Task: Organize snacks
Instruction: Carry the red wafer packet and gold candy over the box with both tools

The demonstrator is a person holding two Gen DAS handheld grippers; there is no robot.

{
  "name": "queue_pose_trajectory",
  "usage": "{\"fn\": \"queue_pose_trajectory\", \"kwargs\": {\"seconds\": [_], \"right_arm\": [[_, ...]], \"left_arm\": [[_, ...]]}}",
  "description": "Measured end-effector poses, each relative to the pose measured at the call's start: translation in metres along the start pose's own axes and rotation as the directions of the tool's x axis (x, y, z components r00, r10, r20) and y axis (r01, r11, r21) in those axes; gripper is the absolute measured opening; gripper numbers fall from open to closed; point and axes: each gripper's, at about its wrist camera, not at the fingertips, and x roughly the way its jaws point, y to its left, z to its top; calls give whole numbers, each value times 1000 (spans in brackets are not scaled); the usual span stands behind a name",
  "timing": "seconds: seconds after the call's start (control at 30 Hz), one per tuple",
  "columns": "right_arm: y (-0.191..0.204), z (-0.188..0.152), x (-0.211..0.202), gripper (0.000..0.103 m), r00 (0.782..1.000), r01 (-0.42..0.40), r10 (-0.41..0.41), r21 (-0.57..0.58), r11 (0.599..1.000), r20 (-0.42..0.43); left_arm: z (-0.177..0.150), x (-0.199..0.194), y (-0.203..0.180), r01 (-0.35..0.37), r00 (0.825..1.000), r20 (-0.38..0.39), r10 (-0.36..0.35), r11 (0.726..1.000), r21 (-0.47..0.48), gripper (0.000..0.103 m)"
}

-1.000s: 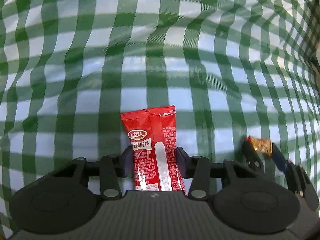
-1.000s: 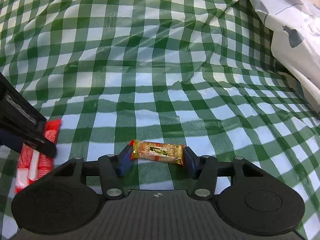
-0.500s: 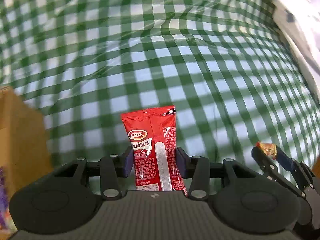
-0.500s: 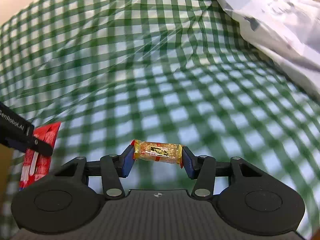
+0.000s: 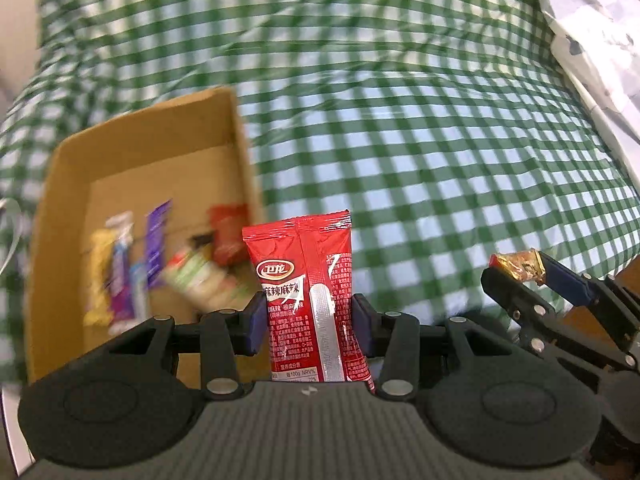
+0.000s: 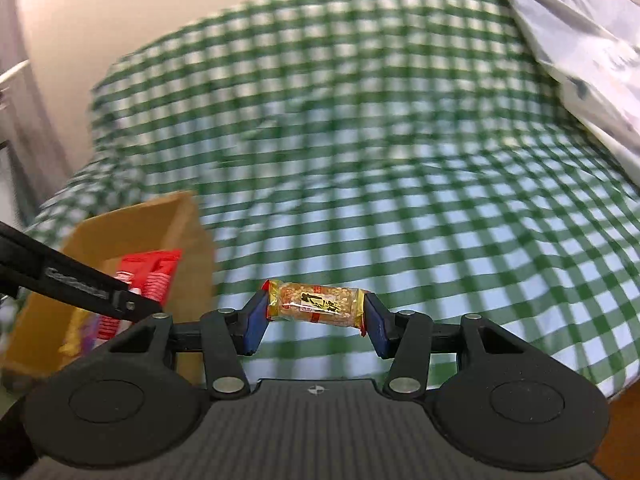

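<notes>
My left gripper (image 5: 306, 322) is shut on an upright red snack packet (image 5: 306, 280) and holds it in the air just right of an open cardboard box (image 5: 236, 120). The box holds several snack bars and packets (image 5: 132, 264). My right gripper (image 6: 316, 320) is shut on a small golden peanut bar (image 6: 316, 306), held crosswise above the green checked cloth (image 6: 400, 200). In the right wrist view the box (image 6: 180, 220), the left gripper's finger (image 6: 76, 284) and the red packet (image 6: 154, 276) show at the left. In the left wrist view the right gripper with its bar (image 5: 518, 266) shows at the right.
A white plastic bag (image 5: 592, 40) lies at the far right of the cloth, also in the right wrist view (image 6: 580, 52). The table's front edge (image 6: 624, 384) shows at lower right. A pale wall (image 6: 100, 20) stands behind the table.
Both grippers have risen off the cloth with their snacks and swung left. The cardboard box has come into view in both views.
</notes>
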Motion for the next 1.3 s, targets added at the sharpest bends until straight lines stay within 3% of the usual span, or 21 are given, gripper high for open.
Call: {"fn": "queue_pose_trajectory", "kwargs": {"seconds": [0.3,0.53,0.87,1.3], "right_arm": [[94,-42,-49,52,989,-144,138,-119,982,-54],[129,-57,-79,52,987,-163,161,-205,965,-23],[139,-59,-105,53,991,-121,132,-242,963,30],[145,-60,-95,53,994,-109,110,-258,960,-9]], "left_arm": [[-85,-62,71,-54,997,54,59,995,-84,49],[-119,-93,94,-37,992,117,54,988,-147,49],[-131,-110,98,-8,986,166,33,989,-148,49],[-131,-99,102,11,990,139,13,985,-172,49]]}}
